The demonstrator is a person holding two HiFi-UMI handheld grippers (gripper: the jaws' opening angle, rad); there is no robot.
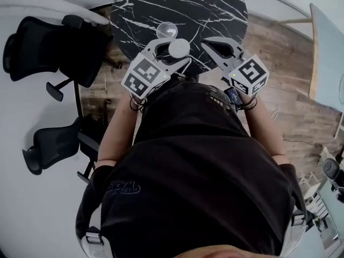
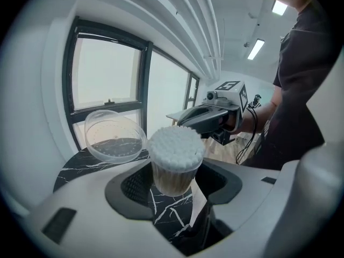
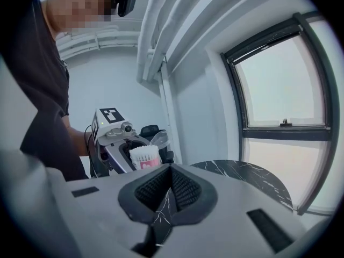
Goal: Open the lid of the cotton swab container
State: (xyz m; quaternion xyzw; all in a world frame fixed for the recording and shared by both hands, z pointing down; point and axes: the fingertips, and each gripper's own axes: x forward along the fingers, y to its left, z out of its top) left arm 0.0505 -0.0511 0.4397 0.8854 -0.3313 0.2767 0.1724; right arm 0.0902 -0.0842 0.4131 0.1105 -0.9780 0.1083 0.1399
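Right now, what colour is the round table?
Black with thin white marble veins; the table shows best in the head view.

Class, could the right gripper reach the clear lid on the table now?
Probably yes: only bare table separates the right gripper from the lid, but its shut jaws must open first.

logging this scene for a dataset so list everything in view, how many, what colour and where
table: 1, round, black marble with white veins, in front of the person
lid: 1, clear, on the table, off the container
cotton swab container: 1, clear, white swab tips showing, between the left gripper's jaws
office chairs: 2, black, left of the table
windows: several panes, dark frames, wall beyond the table
floor: brown wood
left gripper: 1, white and grey, shut on the cotton swab container
right gripper: 1, white and grey, shut, empty
shirt: 1, black, on the person
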